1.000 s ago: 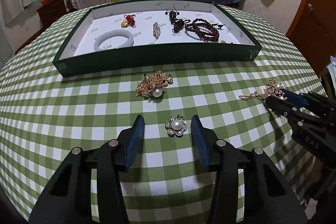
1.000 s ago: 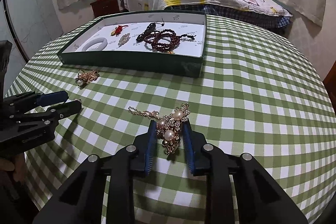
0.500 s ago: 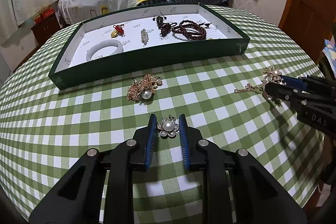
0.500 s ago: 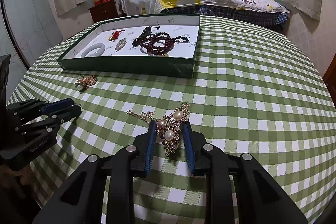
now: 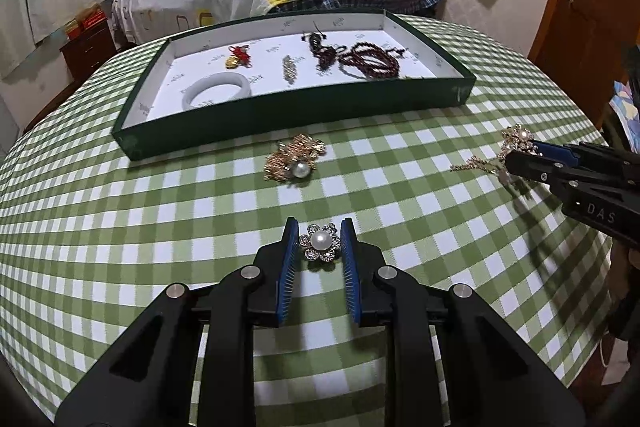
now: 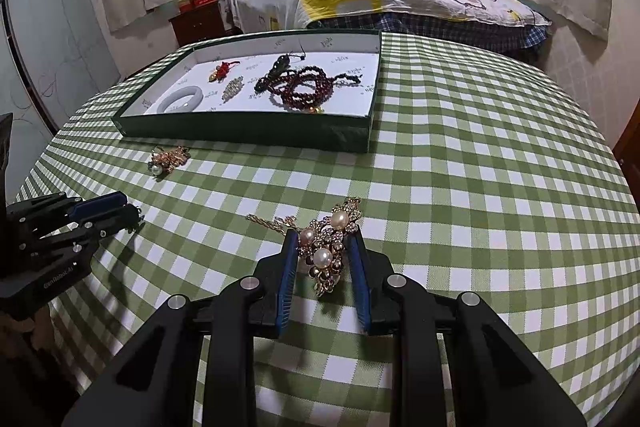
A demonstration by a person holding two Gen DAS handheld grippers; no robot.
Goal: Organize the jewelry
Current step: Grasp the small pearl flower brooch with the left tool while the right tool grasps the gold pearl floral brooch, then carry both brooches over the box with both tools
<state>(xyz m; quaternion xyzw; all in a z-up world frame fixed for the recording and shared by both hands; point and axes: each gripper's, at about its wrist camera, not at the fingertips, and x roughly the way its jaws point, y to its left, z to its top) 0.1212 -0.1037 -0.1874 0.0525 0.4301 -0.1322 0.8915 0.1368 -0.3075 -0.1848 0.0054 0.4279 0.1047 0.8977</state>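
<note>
Fingers of the left gripper [image 5: 319, 242] are clamped on a flower brooch [image 5: 320, 242]; the right gripper [image 6: 325, 251] is clamped on a pearl brooch [image 6: 330, 247]. Further on the checked tablecloth [image 5: 400, 195] lies a gold brooch [image 5: 295, 163], then the green tray [image 5: 280, 115] with a bangle [image 5: 217, 91] and dark red beads [image 5: 366, 61].

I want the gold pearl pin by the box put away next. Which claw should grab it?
Left, probably. The gold pearl pin lies just ahead of the left claw; the right claw is farther off. Both already grip brooches, so drop those first.
</note>
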